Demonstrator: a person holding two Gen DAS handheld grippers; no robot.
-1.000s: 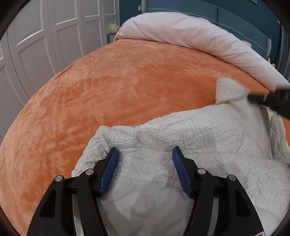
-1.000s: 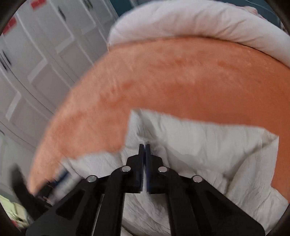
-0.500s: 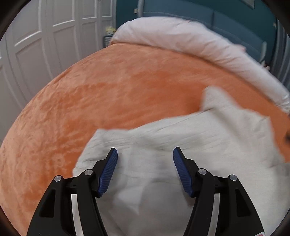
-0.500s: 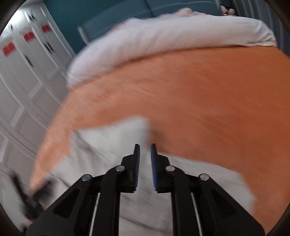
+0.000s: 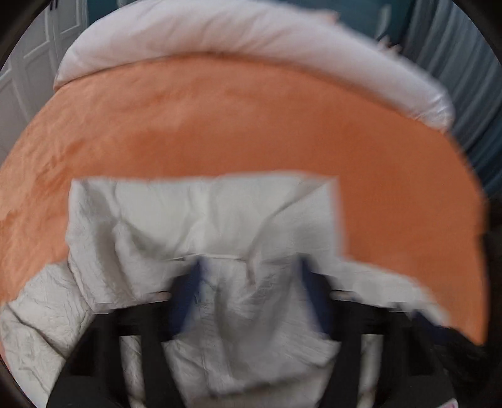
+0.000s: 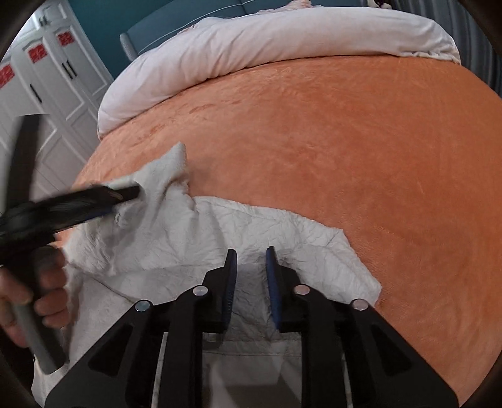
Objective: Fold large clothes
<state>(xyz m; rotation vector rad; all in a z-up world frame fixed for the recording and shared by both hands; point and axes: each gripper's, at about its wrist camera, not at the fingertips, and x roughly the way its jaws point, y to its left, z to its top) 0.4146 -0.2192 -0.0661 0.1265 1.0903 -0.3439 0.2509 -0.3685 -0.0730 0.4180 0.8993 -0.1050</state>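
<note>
A crinkled white garment lies partly folded on the orange bedspread; it also shows in the right wrist view. My left gripper is open over the garment, its blue pads blurred by motion. In the right wrist view the left gripper appears at the left, touching a raised flap of the garment. My right gripper is open with a narrow gap, empty, just above the garment's near part.
A white duvet is bunched along the far side of the bedspread. White wardrobe doors stand to the left. A teal headboard is behind the duvet.
My right gripper has let go of the garment and opened, then pulled back. My left gripper has swung right across the garment. The garment now lies folded over with a straight far edge.
</note>
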